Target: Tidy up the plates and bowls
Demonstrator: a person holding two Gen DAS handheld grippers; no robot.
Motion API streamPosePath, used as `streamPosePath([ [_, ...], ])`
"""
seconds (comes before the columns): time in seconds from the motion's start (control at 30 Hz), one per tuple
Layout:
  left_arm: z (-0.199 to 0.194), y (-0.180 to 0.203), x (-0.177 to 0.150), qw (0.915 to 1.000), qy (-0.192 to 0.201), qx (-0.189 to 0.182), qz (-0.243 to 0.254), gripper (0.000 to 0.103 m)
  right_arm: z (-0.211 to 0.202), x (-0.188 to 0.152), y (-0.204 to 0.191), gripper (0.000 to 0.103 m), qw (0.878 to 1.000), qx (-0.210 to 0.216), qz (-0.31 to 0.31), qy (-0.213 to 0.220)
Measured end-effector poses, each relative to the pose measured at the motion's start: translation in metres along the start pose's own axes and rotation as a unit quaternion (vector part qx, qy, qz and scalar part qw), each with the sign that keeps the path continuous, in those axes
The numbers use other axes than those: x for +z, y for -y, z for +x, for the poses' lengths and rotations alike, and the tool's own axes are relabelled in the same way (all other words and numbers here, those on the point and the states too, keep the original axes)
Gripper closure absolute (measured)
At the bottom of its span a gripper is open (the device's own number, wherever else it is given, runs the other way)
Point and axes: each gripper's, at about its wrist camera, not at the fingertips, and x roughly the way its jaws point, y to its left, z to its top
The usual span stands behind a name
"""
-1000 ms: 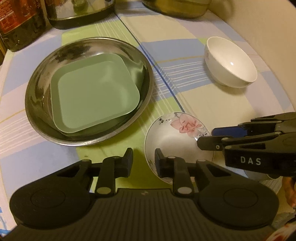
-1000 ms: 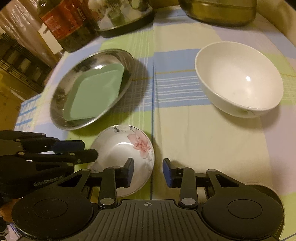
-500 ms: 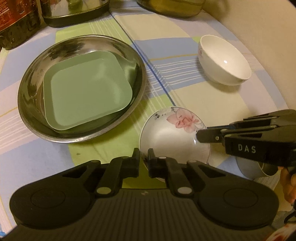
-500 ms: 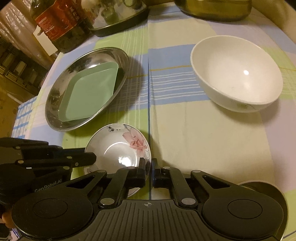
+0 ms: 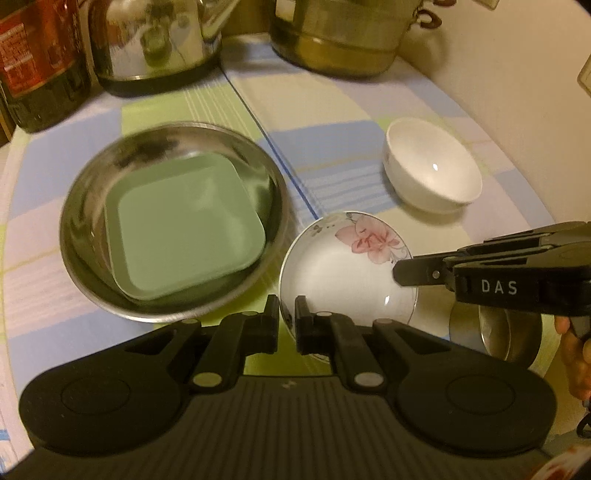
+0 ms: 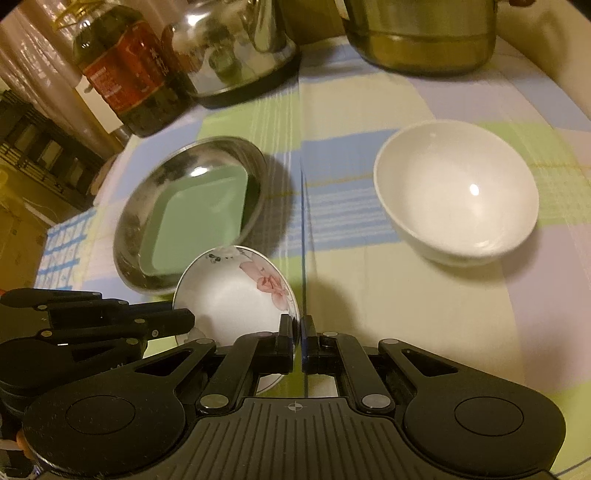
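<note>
The left gripper (image 5: 287,319) is pressed together on the near-left rim of the floral dish (image 5: 347,266), and the right gripper (image 6: 298,343) is likewise pinched on the dish's opposite rim. The dish appears raised off the checked tablecloth (image 6: 388,295) and tilted, its flower print on the far side. Just beside it, to the left, a steel pan (image 5: 92,206) rests on the cloth with a green square plate (image 5: 184,229) lying inside. A white bowl (image 6: 456,192) stands upright farther right, apart from the dish. At the back stand an oil bottle (image 6: 118,70), a kettle (image 6: 236,48) and a metal pot (image 6: 421,33).
</note>
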Motion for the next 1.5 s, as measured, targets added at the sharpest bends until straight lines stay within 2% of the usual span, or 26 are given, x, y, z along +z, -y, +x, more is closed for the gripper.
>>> streamPosePath([
  [0.33, -0.012, -0.025, 0.013, 0.9991, 0.027, 0.024, -0.024, 0.096, 0.006, 0.024, -0.019, 0.099, 0.999, 0.023, -0.025, 0.011],
  [0.83, -0.004, -0.077, 0.035, 0.9932, 0.039, 0.071, -0.083, 0.096, 0.056, 0.062, -0.056, 0.099, 0.997, 0.048, -0.06, 0.002],
  [1.0, 0.009, -0.089, 0.041, 0.9915, 0.033, 0.08, -0.096, 0.096, 0.074, 0.072, -0.06, 0.098, 0.997, 0.045, -0.063, -0.005],
  [1.5, 0.037, -0.113, 0.048, 0.9899, 0.005, 0.076, -0.12, 0.096, 0.11, 0.084, -0.061, 0.098, 0.997, 0.032, -0.056, -0.035],
])
